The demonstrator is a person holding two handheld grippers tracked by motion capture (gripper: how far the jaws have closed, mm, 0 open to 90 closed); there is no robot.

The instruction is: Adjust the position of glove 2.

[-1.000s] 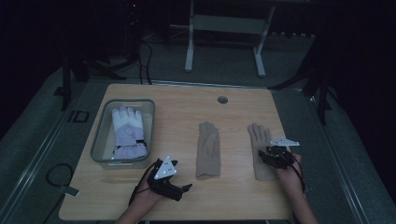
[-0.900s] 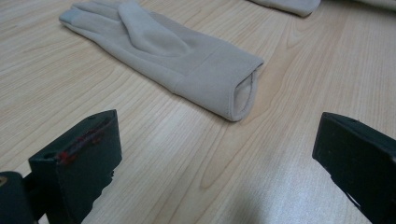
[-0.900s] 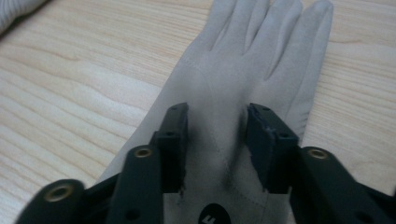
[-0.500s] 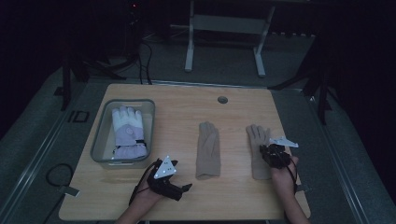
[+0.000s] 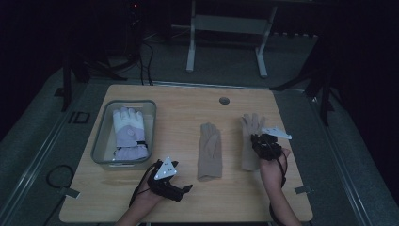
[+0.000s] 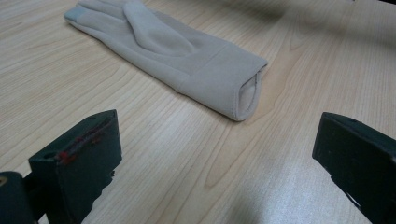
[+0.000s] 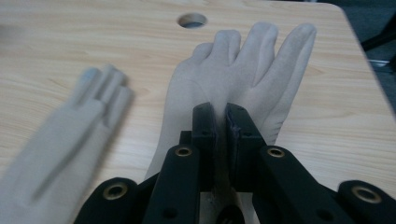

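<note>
from above, my right gripper (image 5: 261, 141) pinches the right beige glove (image 5: 250, 136), just right of the middle glove (image 5: 210, 150). in left gripper view, my left gripper (image 6: 219, 154) stands open near the middle glove's cuff. in right gripper view, jaws have just closed on fabric.

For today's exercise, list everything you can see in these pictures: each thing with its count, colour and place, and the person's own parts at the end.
Table: one, light wood, centre.
Cable hole: one, far edge of table.
Tray: one, clear grey, table's left.
Padded glove: one, white and lilac, in the tray.
Middle glove: one, beige, flat, table's centre.
Right glove: one, beige, table's right, pinched by a gripper.
Stand: one, grey, on the floor behind.
Left gripper: black, jaws wide apart.
Right gripper: black, closed on right glove.
</note>
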